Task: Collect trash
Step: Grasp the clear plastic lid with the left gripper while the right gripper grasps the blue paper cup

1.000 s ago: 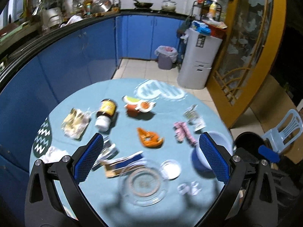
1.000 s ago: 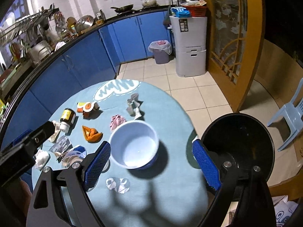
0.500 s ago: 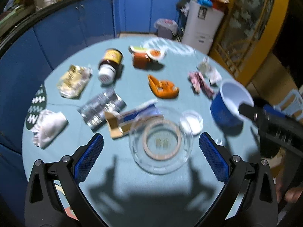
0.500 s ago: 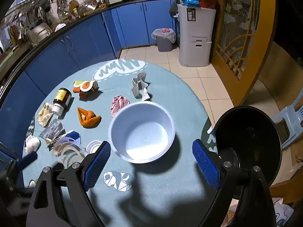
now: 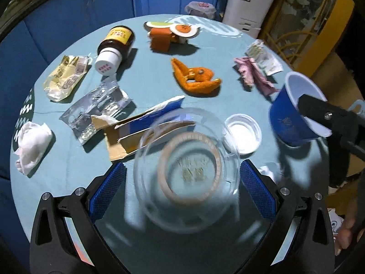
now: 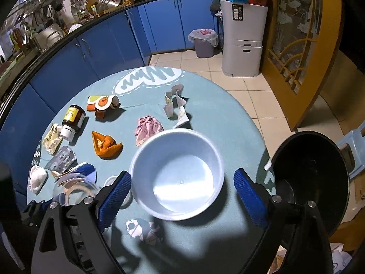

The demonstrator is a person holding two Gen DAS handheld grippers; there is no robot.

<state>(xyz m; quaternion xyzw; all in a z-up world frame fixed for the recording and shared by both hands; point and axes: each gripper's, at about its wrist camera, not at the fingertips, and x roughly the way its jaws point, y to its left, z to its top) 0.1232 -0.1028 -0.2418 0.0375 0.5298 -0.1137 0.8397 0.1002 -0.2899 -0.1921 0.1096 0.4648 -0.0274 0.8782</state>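
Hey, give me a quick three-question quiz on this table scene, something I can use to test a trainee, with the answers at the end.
1. True or false: the brown bottle lies on its side on the table.
2. What sits between the fingers of the left gripper? A) a clear glass bowl B) a spoon C) a phone
3. Short answer: in the right wrist view, what is inside the blue bowl in front of the right gripper?

Key: 1 true. 2 A. 3 nothing; its white inside is bare.
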